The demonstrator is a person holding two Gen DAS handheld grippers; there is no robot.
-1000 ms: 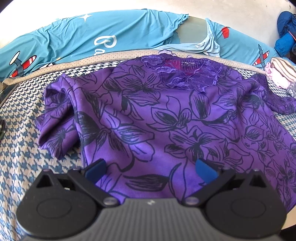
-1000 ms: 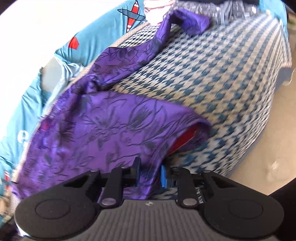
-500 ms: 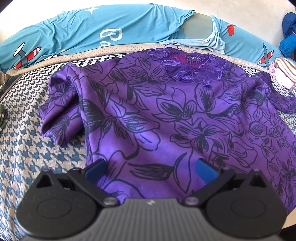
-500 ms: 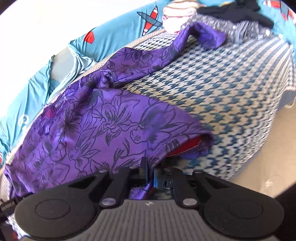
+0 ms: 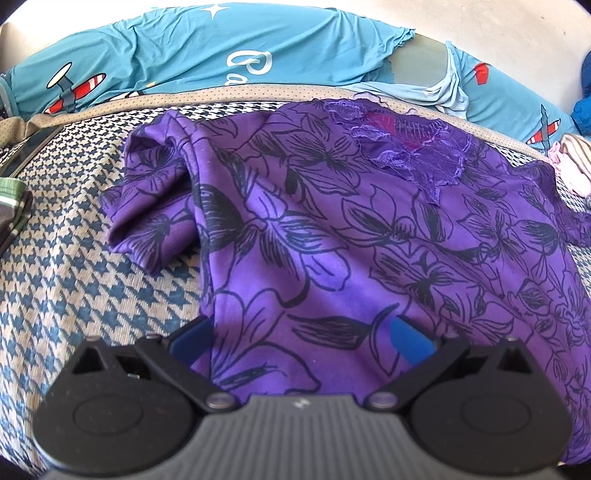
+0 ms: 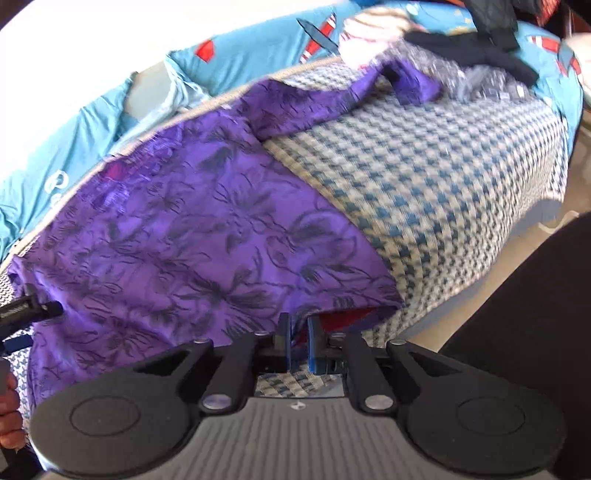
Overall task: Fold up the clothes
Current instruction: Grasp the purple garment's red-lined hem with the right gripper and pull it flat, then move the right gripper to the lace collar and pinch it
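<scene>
Your right gripper [image 6: 298,345] pinched the purple floral blouse [image 5: 369,229] hem at the bed's [image 6: 443,192] near edge, seemingly; your left gripper [image 5: 300,334] hovered spread wide. Blouse lay flat, unfolded; both hem corners need holding.

1. Bed surface: blue-and-cream houndstooth cover [image 5: 81,258], tan dotted border [image 5: 258,92] along the far edge.
2. Behind it: turquoise sheet [image 5: 177,48] with aeroplane and star prints (white lettering partly readable).
3. Wall [image 5: 498,26]: plain, pale, brightly lit.
4. Floor [image 6: 517,254]: light beige, seen beside the bed edge in the right wrist view.
</scene>
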